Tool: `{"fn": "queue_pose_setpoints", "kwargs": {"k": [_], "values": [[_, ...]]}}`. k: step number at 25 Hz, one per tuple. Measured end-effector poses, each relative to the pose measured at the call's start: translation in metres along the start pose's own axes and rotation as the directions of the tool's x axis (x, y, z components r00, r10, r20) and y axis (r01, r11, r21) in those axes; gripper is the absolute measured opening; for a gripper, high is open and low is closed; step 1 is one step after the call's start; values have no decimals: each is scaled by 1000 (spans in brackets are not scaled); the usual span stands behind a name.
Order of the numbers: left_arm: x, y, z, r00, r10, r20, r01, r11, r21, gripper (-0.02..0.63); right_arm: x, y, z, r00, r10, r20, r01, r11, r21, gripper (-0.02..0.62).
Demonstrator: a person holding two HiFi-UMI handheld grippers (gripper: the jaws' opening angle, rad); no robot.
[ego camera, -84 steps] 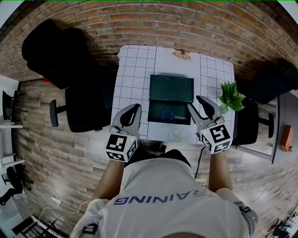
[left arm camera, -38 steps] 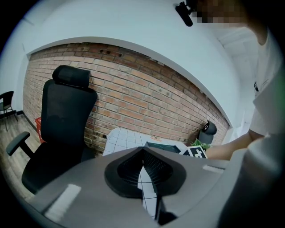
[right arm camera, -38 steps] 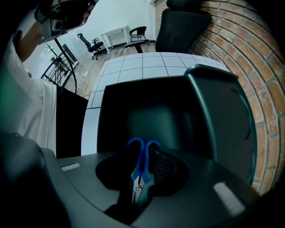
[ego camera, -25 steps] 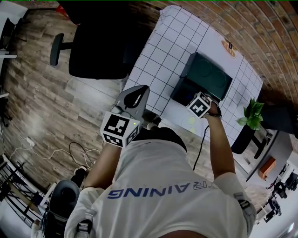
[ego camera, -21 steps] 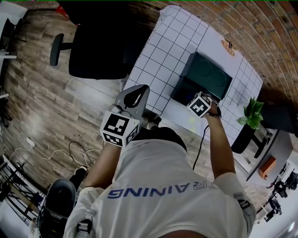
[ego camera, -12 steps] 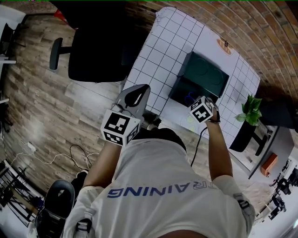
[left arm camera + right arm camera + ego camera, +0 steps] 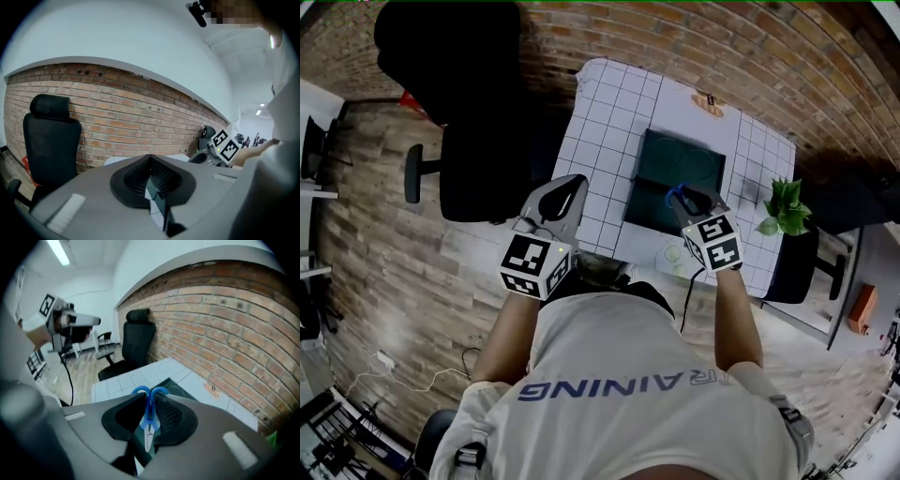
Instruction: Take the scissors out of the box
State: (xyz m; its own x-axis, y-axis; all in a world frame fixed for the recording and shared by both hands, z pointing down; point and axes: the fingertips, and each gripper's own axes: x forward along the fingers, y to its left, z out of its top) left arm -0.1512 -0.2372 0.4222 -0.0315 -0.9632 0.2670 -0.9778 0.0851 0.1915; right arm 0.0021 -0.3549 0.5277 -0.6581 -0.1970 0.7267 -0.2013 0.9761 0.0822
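Note:
My right gripper is shut on a pair of blue-handled scissors and holds them in the air above the dark green open box. In the right gripper view the scissors sit clamped between the pads of the right gripper, handles pointing away and blades toward the camera. The box lies on the white gridded table. My left gripper hangs shut and empty off the table's left front corner; in its own view the left gripper points at the brick wall.
A small green plant stands at the table's right edge. Two round pale discs lie near the front edge, and a small orange item at the back. A black office chair stands left of the table. A brick wall runs behind.
My right gripper has risen out of the box with the scissors clamped in it. The left gripper lifted a little. The head view has swung so the table sits more squarely ahead.

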Motion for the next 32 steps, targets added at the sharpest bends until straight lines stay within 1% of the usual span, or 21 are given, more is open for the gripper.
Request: {"fn": "queue_pose_setpoints", "kwargs": {"k": [1,3,5,7,9,11,13,14,16,21,24,26,32], "values": [[4,-2,9,1000,-15,12,15,1000,16,2,-12,-7,15,998,-20,64,16,999,51,89],[7,-8,22,999,-39,27,38,999,34,2,-39,-20,43,983,-56,175,35,992,122,89],[11,-16,35,998,-59,37,57,997,58,2,-70,-30,68,956,-101,276,56,985,166,89],[16,-23,52,995,-84,61,78,993,91,2,-102,-41,91,911,-162,379,87,974,207,89],[19,-32,68,990,-106,94,96,989,110,2,-136,-49,107,855,-222,468,114,962,247,91],[18,-43,82,984,-127,123,112,986,122,2,-168,-55,117,796,-282,536,143,948,286,91],[19,-53,95,977,-151,150,130,981,140,2,-195,-61,121,741,-347,575,188,929,318,91],[20,-58,100,973,-164,162,140,979,150,2,-205,-64,122,718,-376,585,212,920,330,91],[22,-67,108,967,-185,178,156,974,163,2,-220,-68,120,688,-413,597,240,905,351,91],[26,-80,115,958,-222,182,190,966,177,2,-236,-72,114,641,-463,612,254,880,401,92],[26,-84,114,956,-232,177,200,963,182,2,-237,-71,112,624,-476,619,242,871,427,92],[25,-85,112,957,-234,170,202,962,186,2,-237,-70,110,623,-479,619,240,870,431,92],[24,-86,110,961,-230,157,200,962,186,2,-232,-66,109,634,-468,616,227,874,430,92]]}}
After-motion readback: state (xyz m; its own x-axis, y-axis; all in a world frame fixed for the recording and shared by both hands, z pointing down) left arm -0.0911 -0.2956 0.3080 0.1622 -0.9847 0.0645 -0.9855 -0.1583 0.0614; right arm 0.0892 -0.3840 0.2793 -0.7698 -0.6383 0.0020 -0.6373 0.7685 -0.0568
